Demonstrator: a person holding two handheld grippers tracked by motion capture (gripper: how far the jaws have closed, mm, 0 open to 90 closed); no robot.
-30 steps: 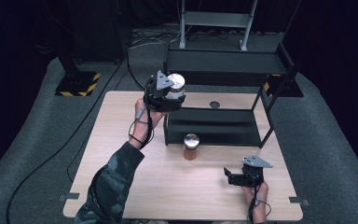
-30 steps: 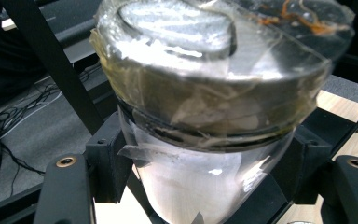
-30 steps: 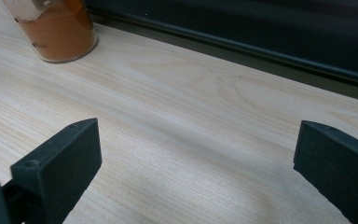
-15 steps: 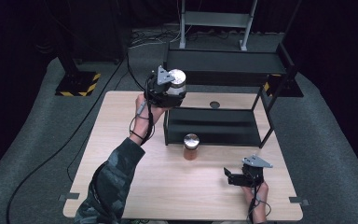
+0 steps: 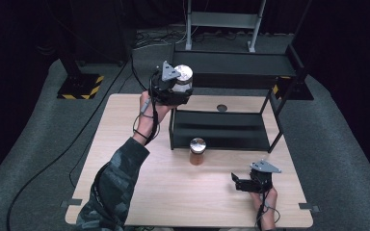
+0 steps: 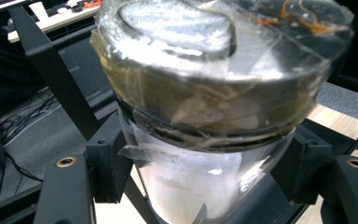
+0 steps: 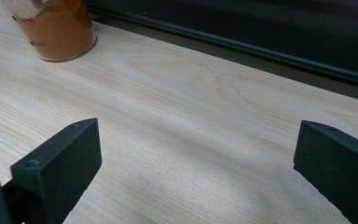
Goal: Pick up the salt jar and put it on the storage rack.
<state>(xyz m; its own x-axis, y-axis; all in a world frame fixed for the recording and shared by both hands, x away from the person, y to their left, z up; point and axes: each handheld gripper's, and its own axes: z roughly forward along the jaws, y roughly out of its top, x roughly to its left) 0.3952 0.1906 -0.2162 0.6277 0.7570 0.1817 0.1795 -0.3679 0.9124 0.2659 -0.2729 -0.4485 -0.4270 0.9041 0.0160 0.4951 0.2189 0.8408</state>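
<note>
Moved: left gripper has carried the clear jar slightly rightward, toward the black shelf rack.
Left fingers: pinching the jar's body below its metal lid, held aloft above the bench.
Right gripper: low over the bench's near right part, fingers spread, nothing between.
Spice jar: standing on the bench, just in front of the rack.

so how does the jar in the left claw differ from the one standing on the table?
The held jar is lifted above the black shelf rack, clamped in the left claw; the table jar stands free on the wood in front of the rack. The held jar looks pale or clear inside, the table jar holds orange-brown contents. The held one is wrapped in clear tape. Both have silvery lids.
</note>
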